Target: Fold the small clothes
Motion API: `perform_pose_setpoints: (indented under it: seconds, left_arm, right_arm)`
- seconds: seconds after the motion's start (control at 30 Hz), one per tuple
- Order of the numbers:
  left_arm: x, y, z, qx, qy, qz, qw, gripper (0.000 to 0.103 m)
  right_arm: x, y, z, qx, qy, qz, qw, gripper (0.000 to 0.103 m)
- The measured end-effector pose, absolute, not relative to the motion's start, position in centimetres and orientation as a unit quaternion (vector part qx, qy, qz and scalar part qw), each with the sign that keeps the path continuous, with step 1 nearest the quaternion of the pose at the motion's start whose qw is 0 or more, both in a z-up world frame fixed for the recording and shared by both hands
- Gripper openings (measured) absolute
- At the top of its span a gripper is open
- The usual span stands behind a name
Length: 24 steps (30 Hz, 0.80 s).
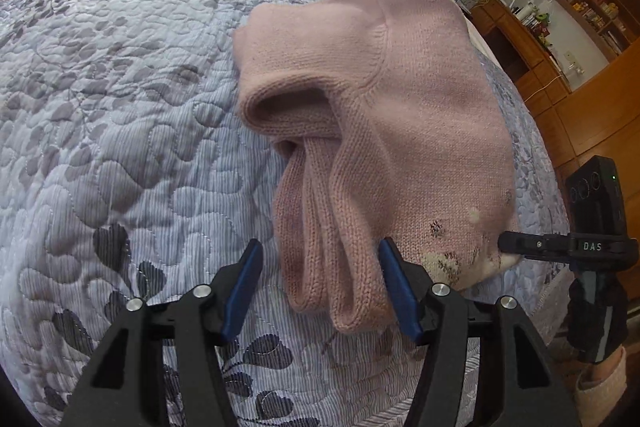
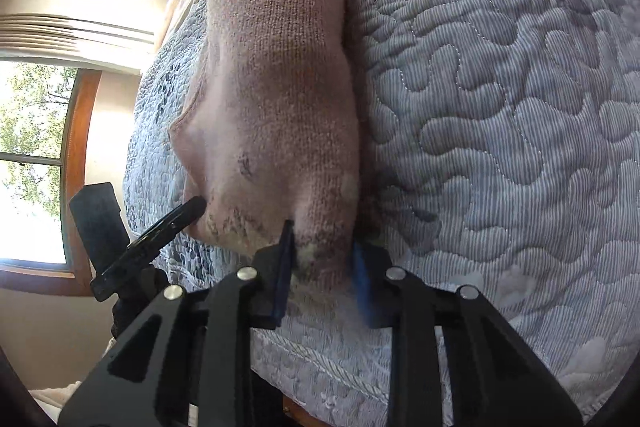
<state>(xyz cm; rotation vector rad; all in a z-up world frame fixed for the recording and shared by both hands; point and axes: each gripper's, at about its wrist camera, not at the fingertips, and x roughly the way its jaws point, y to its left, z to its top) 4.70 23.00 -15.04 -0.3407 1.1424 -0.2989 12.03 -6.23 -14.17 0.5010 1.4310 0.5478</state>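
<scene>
Pink sweater lying part-folded at frame centre, sleeve tucked; left gripper straddling sleeve, fingers apart; right gripper bracketing hem, fingers apart; final folds remaining

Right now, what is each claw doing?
Left claw: open, straddling the pink knitted sweater's sleeve.
Right claw: open around the sweater's corner; grip unclear.
</scene>
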Motion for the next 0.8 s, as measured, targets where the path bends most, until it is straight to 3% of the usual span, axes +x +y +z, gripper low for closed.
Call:
perform_pose_setpoints:
  seconds: [0.3,0.47,0.63,0.8]
  left_arm:
    - [4.0,24.0,-16.1,-0.188,0.547,-0.140,0.803,0.063]
    - [2.9,23.7,-13.6,-0.148,0.546,-0.123,0.816,0.062]
    - [0.6,23.1,-10.5,-0.108,0.540,-0.092,0.830,0.074]
    - [-1.8,22.2,-7.6,-0.085,0.534,-0.061,0.839,0.080]
  right_arm:
    - [10.0,-6.4,-15.0,0.234,0.643,0.224,0.694,0.030]
    - [9.0,-9.6,-12.6,0.183,0.626,0.188,0.734,0.060]
    - [7.5,-9.7,-9.4,0.112,0.604,0.140,0.777,0.081]
    - [5.4,-8.9,-5.7,0.064,0.580,0.111,0.804,0.089]
